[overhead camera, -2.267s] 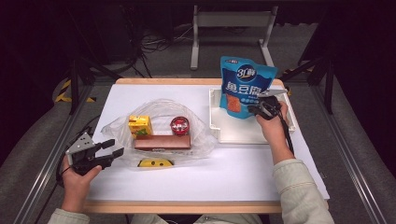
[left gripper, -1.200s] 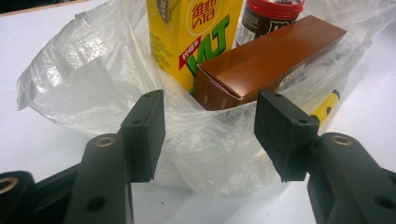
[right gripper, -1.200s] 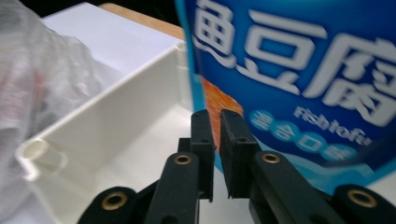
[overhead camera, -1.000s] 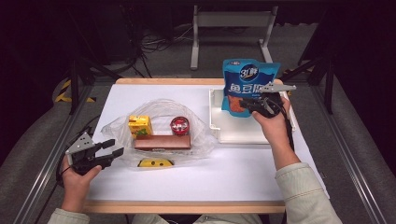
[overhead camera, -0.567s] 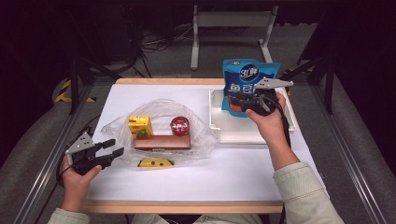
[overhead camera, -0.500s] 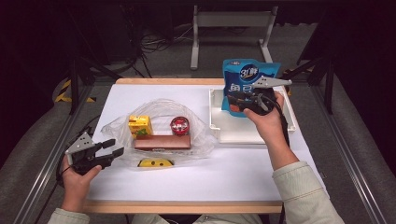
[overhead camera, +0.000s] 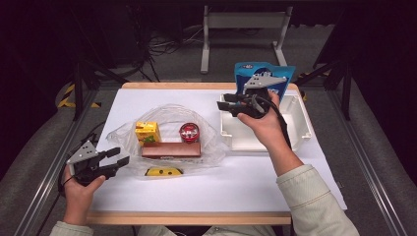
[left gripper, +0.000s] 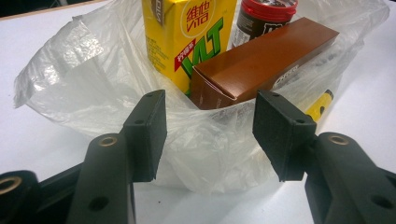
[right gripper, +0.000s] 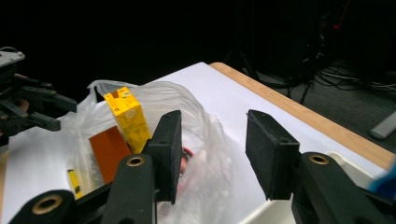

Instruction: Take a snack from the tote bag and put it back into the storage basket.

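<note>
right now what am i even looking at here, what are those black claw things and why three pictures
A person sits at a table and works with two hand-held tools, each ending in two black jaws. The high view looks down from above: the left gripper rests near the table's edge, the right gripper is raised over a white tray. The other two pictures come from small cameras riding on each tool, looking along its jaws.

On the table lies a clear plastic bag holding a yellow drink carton, a red-lidded jar and a brown box; a small yellow item lies at its front edge. A blue pouch stands in the tray. Both grippers are open and hold nothing; the right one's jaws have just been opening.
</note>
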`<state>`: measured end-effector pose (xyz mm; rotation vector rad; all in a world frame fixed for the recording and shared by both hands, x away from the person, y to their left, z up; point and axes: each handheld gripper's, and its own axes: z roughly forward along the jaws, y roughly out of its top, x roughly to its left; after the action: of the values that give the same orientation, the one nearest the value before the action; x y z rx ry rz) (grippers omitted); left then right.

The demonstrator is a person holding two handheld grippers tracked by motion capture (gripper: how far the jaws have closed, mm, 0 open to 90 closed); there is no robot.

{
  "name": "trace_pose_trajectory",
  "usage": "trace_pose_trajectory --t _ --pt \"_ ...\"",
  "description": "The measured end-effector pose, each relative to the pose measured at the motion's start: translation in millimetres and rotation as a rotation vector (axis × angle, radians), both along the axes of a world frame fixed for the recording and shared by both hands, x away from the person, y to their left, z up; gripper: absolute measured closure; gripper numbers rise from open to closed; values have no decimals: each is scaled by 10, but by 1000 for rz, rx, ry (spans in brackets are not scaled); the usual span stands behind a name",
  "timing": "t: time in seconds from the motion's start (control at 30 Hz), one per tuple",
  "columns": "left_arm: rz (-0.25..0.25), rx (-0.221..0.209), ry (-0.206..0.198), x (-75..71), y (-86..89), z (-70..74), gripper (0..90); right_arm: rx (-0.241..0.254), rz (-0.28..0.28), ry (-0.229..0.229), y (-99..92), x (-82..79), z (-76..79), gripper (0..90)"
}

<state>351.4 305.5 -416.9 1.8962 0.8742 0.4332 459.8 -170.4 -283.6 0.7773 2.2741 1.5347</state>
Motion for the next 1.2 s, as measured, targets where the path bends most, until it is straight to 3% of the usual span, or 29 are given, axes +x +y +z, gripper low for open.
trace_pose_trajectory --t 0.43,0.73,1.2 --pt "-5 -11 -6 -12 32 16 450 -14 107 -13 526 8 59 543" --pt "-1 -20 6 -10 42 24 446 -6 148 -24 806 45 61 489" --pt "1 -22 9 0 51 25 442 -2 201 3 1201 136 -32 415"
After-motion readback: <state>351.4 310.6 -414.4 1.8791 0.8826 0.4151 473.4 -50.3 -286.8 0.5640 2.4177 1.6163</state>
